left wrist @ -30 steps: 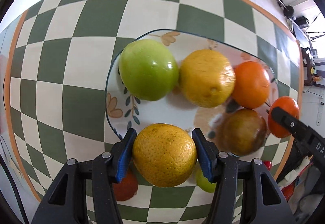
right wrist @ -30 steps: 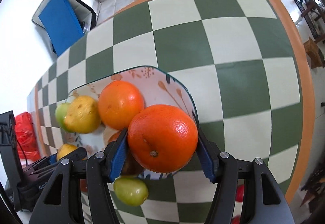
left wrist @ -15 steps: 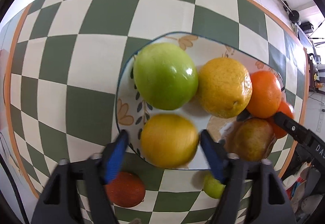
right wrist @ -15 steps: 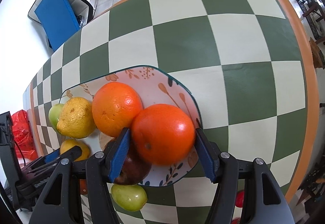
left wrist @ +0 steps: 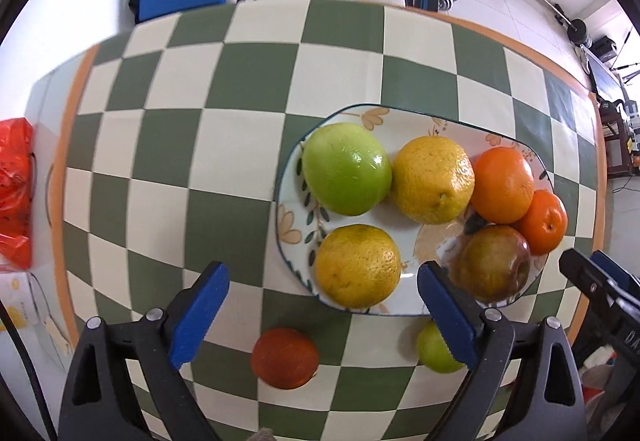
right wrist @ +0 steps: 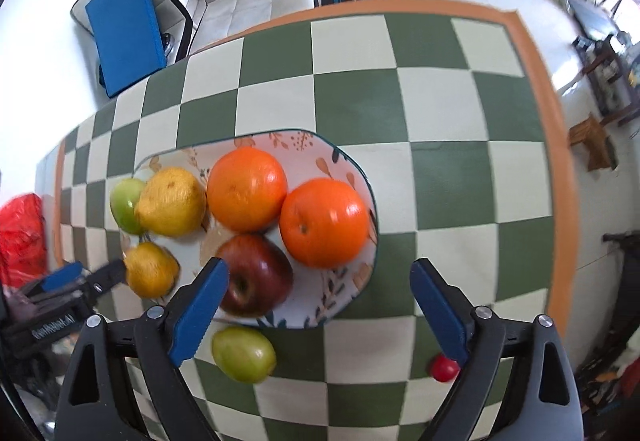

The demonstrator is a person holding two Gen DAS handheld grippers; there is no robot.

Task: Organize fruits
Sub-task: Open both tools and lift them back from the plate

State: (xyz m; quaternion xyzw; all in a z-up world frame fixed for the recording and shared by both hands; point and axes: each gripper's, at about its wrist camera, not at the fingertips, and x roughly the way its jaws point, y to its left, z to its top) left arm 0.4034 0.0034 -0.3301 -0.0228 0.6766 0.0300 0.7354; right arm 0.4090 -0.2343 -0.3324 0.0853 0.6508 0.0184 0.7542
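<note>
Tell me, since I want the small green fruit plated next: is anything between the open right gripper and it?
Nothing visible blocks it. The small green fruit lies on the tablecloth just outside the plate rim, close to the right gripper, beside its left finger. The red apple sits beyond, on the plate.

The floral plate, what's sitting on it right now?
The plate holds six fruits: a green apple, two yellow citrus, two oranges and a red apple. The plate's centre beneath them is mostly covered.
</note>
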